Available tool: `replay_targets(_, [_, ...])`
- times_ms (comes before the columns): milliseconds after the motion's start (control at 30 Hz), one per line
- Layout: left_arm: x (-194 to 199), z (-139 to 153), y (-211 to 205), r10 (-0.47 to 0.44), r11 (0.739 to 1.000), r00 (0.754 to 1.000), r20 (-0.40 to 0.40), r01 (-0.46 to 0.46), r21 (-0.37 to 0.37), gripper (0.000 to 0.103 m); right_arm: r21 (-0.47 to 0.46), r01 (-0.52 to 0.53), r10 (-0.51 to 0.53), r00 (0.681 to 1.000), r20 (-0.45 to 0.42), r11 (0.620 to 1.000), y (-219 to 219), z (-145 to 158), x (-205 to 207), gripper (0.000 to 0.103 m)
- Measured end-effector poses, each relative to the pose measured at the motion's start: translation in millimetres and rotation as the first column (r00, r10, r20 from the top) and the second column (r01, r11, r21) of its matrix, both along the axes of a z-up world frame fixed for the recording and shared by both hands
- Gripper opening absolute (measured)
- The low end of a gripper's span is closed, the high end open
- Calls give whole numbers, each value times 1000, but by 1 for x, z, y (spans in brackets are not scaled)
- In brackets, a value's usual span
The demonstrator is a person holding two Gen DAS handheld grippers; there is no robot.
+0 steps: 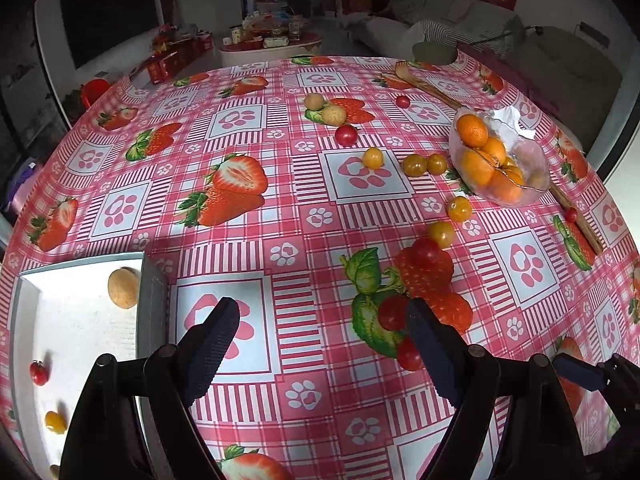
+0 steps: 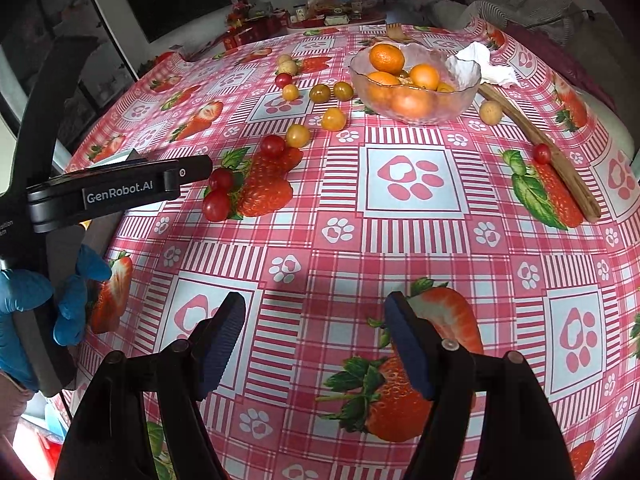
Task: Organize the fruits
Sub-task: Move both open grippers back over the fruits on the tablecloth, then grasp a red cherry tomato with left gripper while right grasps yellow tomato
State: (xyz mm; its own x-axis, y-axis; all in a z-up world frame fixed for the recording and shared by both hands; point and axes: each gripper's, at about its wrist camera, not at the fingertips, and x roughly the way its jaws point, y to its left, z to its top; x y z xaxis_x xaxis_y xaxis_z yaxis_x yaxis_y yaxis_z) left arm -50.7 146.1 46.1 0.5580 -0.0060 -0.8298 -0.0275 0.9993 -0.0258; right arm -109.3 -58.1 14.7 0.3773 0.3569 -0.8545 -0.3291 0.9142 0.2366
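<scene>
Tomato [image 1: 393, 313] beside left gripper's [image 1: 324, 344] right jaw

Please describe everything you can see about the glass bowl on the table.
The glass bowl looks like clear, lightly textured glass with a wavy rim edged in a thin gold line. It stands upright on the strawberry tablecloth, far from both tools. It holds several oranges piled together, one above the rim. A crumpled white tissue lies against its far side, and a wooden stick passes beside its base. Small yellow tomatoes lie near it, apart.
</scene>
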Motion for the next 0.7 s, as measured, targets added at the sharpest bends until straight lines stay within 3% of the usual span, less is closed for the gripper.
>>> replay_targets(133, [5, -8, -18, -48, 998, 999, -20, 49, 36, 86, -1, -7, 7, 1000, 4, 1000, 1, 0, 0, 76])
replay_targets(300, [16, -20, -21, -10, 1000, 998, -60, 11, 13, 86, -4, 4, -4, 1000, 12, 1000, -4, 3, 0, 76])
replay_targets(367, [16, -23, -24, -3, 999, 997, -74, 6, 39, 86, -9, 12, -11, 1000, 15, 1000, -7, 4, 4, 76])
replay_targets(600, [8, -26, -20, 13, 1000, 999, -50, -11, 25, 85, 8, 63, -63, 998, -5, 998, -18, 3, 41, 76])
replay_targets(700, [7, -24, -23, 8, 1000, 999, -37, -7, 26, 75, 17, 82, -82, 996, -20, 996, -15, 0, 62, 76])
